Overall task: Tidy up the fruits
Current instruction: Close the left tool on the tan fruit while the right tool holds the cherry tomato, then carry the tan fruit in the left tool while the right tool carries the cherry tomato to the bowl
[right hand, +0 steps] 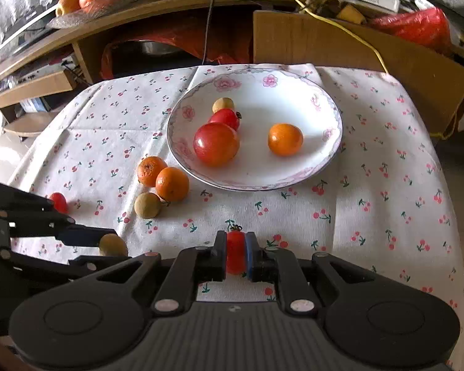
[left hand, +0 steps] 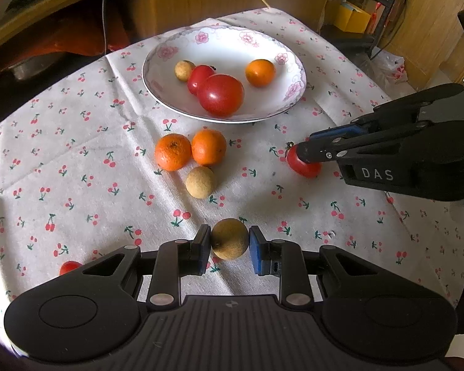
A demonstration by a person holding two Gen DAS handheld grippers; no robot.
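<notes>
Left wrist view: left gripper [left hand: 229, 242] clamped on a brown longan [left hand: 229, 238], squeezed between both pads above the cloth [left hand: 77, 154], plate [left hand: 170, 92] well ahead.

Right wrist view: right gripper [right hand: 235, 252] pinched tight around a small tomato [right hand: 235, 252], plate [right hand: 331, 154] beyond.

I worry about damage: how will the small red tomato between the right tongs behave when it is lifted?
The small red tomato looks smooth and glossy, so it may slip if held loosely. It is thin-skinned and probably soft, so the right tongs could bruise it when squeezing hard. Being round, it would likely roll on the tablecloth if dropped.
</notes>
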